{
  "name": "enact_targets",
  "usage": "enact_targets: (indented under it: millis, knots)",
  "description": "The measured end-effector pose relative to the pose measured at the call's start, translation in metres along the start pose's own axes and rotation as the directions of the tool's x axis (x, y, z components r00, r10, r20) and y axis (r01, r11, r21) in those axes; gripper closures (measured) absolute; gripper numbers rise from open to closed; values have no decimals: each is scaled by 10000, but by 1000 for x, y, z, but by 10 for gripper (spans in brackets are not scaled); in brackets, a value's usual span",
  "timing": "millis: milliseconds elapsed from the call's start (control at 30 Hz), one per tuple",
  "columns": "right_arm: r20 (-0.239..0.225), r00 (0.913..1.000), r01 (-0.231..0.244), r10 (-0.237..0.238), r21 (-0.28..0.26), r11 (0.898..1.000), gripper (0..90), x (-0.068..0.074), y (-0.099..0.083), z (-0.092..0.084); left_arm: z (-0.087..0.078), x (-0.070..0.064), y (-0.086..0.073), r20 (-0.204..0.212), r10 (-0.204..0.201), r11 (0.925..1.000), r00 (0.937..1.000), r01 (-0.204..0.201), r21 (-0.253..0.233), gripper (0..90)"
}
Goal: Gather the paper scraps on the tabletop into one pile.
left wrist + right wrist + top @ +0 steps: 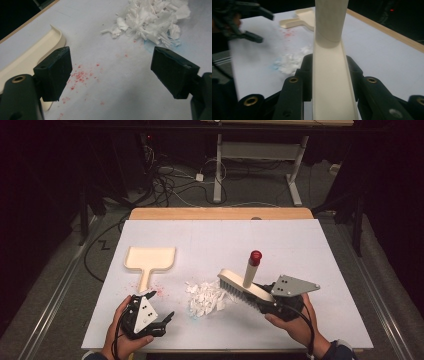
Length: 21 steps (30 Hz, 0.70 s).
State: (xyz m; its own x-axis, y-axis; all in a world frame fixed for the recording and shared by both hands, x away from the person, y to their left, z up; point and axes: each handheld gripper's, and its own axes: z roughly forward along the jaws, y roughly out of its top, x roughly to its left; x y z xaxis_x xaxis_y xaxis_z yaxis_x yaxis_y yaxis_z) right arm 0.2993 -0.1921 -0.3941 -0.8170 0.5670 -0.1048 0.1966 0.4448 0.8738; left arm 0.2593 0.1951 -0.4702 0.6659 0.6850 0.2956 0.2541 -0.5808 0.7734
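While the right hand-held gripper (pixel 264 301) sat at the near right of the white surface (pixel 320 260), its jaws were clamped on the back end of a cream brush (pixel 244 287). In the right gripper view the jaws pressed both long sides of the brush's cream body (pixel 332 82). The brush lay tilted, its bristle side down and its far end touching the right edge of a pile of white paper shreds (pixel 206 297). A cream handle with a red cap (pixel 255 257) rose at a slant from the brush's back.

The left hand-held gripper (pixel 167 317) was held at the near left of the surface with its jaws wide apart and nothing between them. It hovered near the shred pile, on the pile's left side. In the left gripper view, bare surface lay between the jaws, with the shreds (pixel 152 21) ahead and to the right.

A cream dustpan (pixel 150 261) lay flat at the left of the surface, pan end away from the person and handle pointing toward them. The handle's tip was just beside the left hand-held gripper. Red specks (pixel 80 75) were scattered on the surface between the dustpan handle and the shreds. A faint blue smudge (pixel 150 46) showed at the near edge of the pile.

Whether the bristles touched the surface could not be told.
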Motion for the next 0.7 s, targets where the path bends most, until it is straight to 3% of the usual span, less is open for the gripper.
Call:
enact_targets:
  millis: [200, 333, 433, 700]
  knots:
    - [1444, 9895, -164, 94, 474, 9987, 682, -10, -6, 36, 1, 0, 0, 15, -46, 10000, 10000, 46, -34, 166]
    - [2394, 9709, -192, -40, 945, 9953, 682, -13, -11, 62, 0, 0, -1, 33, -45, 10000, 10000, 45, -43, 166]
    - [2273, 9734, -512, 287, 935, 9943, 682, -8, -14, 80, 0, 1, -1, 47, -35, 10000, 10000, 35, -14, 167]
    - [1526, 9882, 18, -118, 656, 9978, 682, 41, 2, 109, 0, 0, -1, 79, 13, 10000, 10000, -12, -26, 167]
